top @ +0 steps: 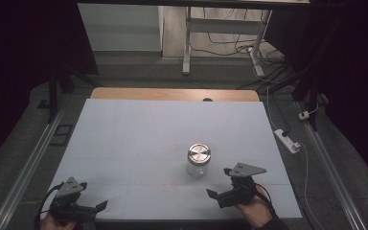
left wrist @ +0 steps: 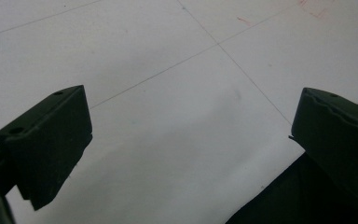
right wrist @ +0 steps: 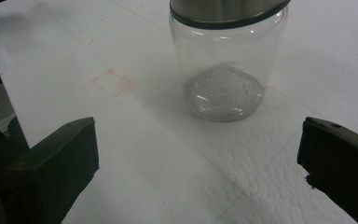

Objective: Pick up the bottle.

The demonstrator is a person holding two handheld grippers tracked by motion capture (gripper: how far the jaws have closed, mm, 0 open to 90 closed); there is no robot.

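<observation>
A clear glass jar [top: 198,161] with a round metal lid stands upright near the middle of the white table top [top: 139,139]. My right gripper [top: 220,189] sits at the front right, a little nearer than the jar, open with nothing between its jaws. In the right gripper view the jar [right wrist: 226,70] stands just ahead of the wide-apart jaws, slightly right of centre, with a thin layer of pale grains at its bottom. My left gripper [top: 93,207] rests at the front left corner, open and empty. The left gripper view looks over bare white table top [left wrist: 177,102] near its front edge.
Faint red marks [right wrist: 114,81] show on the table top left of the jar. A wooden strip [top: 175,94] borders the table's far edge. A white power strip [top: 287,140] and cables lie on the floor at the right. A metal frame stands beyond the table.
</observation>
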